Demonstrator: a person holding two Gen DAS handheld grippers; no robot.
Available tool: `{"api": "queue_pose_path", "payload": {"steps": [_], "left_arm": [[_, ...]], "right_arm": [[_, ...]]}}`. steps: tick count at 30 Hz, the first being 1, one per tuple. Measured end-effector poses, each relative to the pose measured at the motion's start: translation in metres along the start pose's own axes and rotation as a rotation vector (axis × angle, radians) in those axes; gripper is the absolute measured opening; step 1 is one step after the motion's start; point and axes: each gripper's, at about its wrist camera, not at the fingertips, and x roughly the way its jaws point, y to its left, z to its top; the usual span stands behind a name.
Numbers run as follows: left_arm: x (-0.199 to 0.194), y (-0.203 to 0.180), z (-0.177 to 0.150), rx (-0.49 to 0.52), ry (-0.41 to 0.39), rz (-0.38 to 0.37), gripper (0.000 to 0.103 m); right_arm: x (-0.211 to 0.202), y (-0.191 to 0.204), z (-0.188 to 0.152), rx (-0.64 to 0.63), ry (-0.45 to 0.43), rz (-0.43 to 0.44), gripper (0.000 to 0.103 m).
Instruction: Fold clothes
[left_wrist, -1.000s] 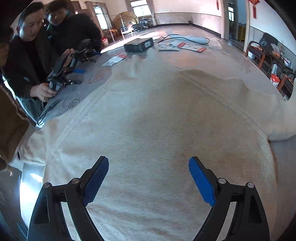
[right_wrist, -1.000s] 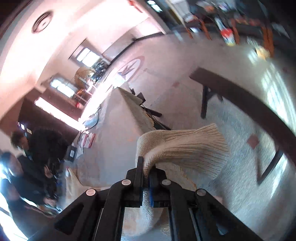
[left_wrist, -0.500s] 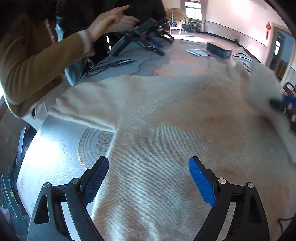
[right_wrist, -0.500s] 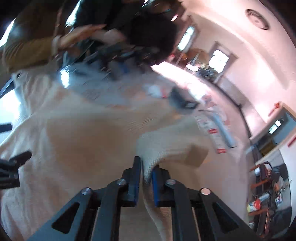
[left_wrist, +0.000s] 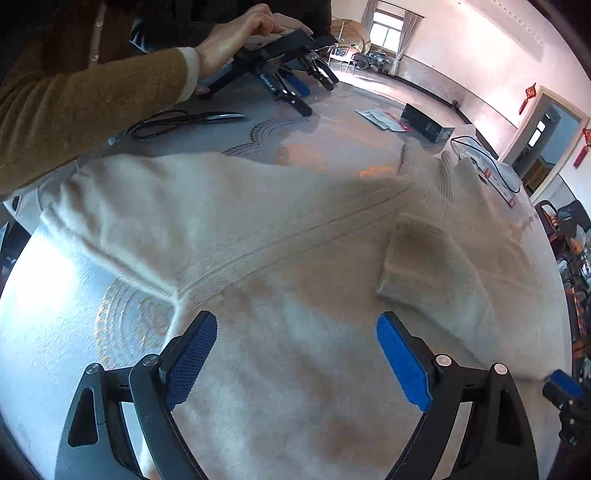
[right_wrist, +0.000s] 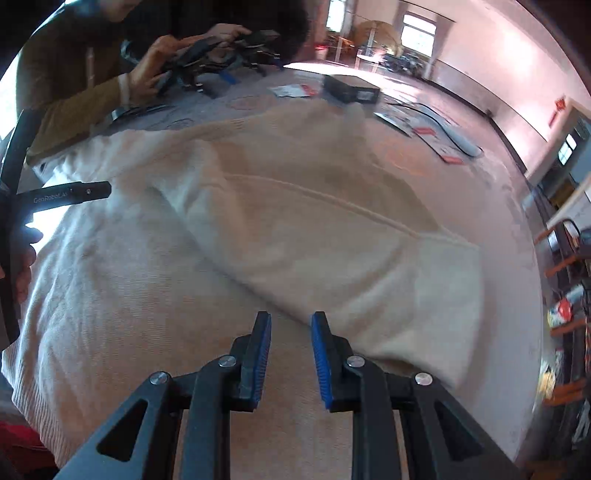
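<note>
A cream knit sweater (left_wrist: 280, 258) lies spread on the grey patterned table (left_wrist: 48, 325). One sleeve (left_wrist: 436, 273) is folded across its body; it also shows in the right wrist view (right_wrist: 325, 229). The other sleeve (left_wrist: 122, 206) stretches out to the left. My left gripper (left_wrist: 295, 354) is wide open and empty just above the sweater's body. My right gripper (right_wrist: 290, 350) is partly open and empty, over the sweater (right_wrist: 129, 295) just short of the folded sleeve's edge. Its tip shows at the lower right of the left wrist view (left_wrist: 565, 387).
A person in a mustard cardigan (left_wrist: 85, 107) handles other grippers (left_wrist: 280, 70) at the table's far side. Scissors (left_wrist: 184, 120), a black box (left_wrist: 426, 123), leaflets (left_wrist: 380, 118) and a cable (left_wrist: 484, 158) lie beyond the sweater. Chairs stand off the right edge (right_wrist: 565, 251).
My right gripper has let go of the sleeve, which now lies folded across the sweater's body, and its jaws have opened. My left gripper stayed open and shifted its view slightly.
</note>
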Motion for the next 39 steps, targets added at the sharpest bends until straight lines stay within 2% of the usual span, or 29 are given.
{"api": "queue_pose_path", "payload": {"steps": [4, 8, 12, 16, 18, 20, 21, 22, 24, 35, 39], "left_arm": [[0.015, -0.021, 0.023, -0.008, 0.045, -0.072, 0.090], [0.029, -0.040, 0.045, -0.015, 0.085, -0.136, 0.090], [0.031, -0.049, 0.046, 0.020, 0.067, -0.108, 0.088], [0.031, -0.065, 0.044, 0.102, 0.045, -0.090, 0.055], [0.030, -0.070, 0.043, 0.119, 0.043, -0.098, 0.048], [0.029, -0.070, 0.044, 0.116, 0.035, -0.107, 0.046], [0.028, -0.069, 0.044, 0.112, 0.030, -0.113, 0.040], [0.027, -0.067, 0.045, 0.105, 0.024, -0.121, 0.026], [0.023, -0.062, 0.045, 0.090, 0.010, -0.139, 0.011], [-0.003, -0.040, 0.050, 0.020, -0.074, -0.233, 0.006], [-0.012, -0.034, 0.054, 0.004, -0.106, -0.244, 0.006]], "right_arm": [[-0.009, -0.045, -0.012, 0.187, 0.008, 0.020, 0.022], [-0.012, -0.055, -0.020, 0.218, 0.000, 0.020, 0.022], [-0.015, -0.062, -0.026, 0.237, -0.015, 0.033, 0.022], [-0.017, -0.070, -0.025, 0.254, -0.027, 0.026, 0.022], [-0.016, -0.073, -0.025, 0.256, -0.026, 0.022, 0.022], [-0.014, -0.077, -0.024, 0.255, -0.024, 0.016, 0.022], [-0.013, -0.078, -0.024, 0.254, -0.022, 0.012, 0.022], [-0.013, -0.080, -0.025, 0.256, -0.022, 0.006, 0.022], [-0.012, -0.086, -0.026, 0.268, -0.025, -0.009, 0.022], [-0.019, -0.151, -0.041, 0.550, -0.057, -0.014, 0.022], [-0.020, -0.149, -0.039, 0.552, -0.063, 0.010, 0.022]]}}
